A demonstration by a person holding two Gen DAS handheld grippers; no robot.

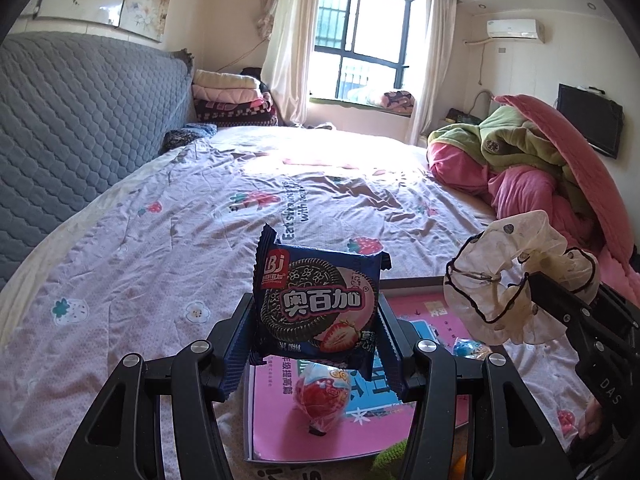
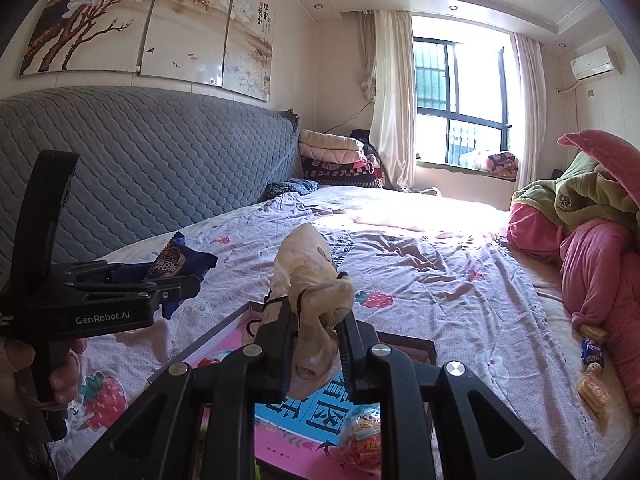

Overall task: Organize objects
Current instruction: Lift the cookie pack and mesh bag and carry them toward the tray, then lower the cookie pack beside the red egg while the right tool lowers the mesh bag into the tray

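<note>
Left gripper [image 1: 316, 344]: pinches a blue cookie packet [image 1: 318, 304] between its two fingers, above the bed.
Cookie packet, pose: stands upright with its printed face toward the left wrist camera; its long axis looks roughly vertical, one crimped end up and the other down between the fingers, leaning slightly to the left.
Cookie packet, from the right wrist view: seen nearly edge-on [image 2: 180, 266], sticking up and to the right out of the left gripper [image 2: 176, 280], which a hand [image 2: 60, 376] holds by the handle.
Right gripper [image 2: 316, 344]: pressed together on a cream fabric scrunchie [image 2: 312, 300] with a dark trimmed edge.
Scrunchie, pose: bunched into a loose column that rises from the fingers, its long axis upward and tilted a little left; in the left wrist view it flares out to the left of the gripper [image 1: 512, 276].
Below both: a pink book [image 1: 360, 420] lies flat on the strawberry-print sheet [image 1: 160, 264], with a red wrapped toy egg [image 1: 324, 396] resting on its cover.
Far right of the bed: a heap of pink and green blankets [image 2: 592, 240], a few small snack packs [image 2: 594, 364] beside it.
</note>
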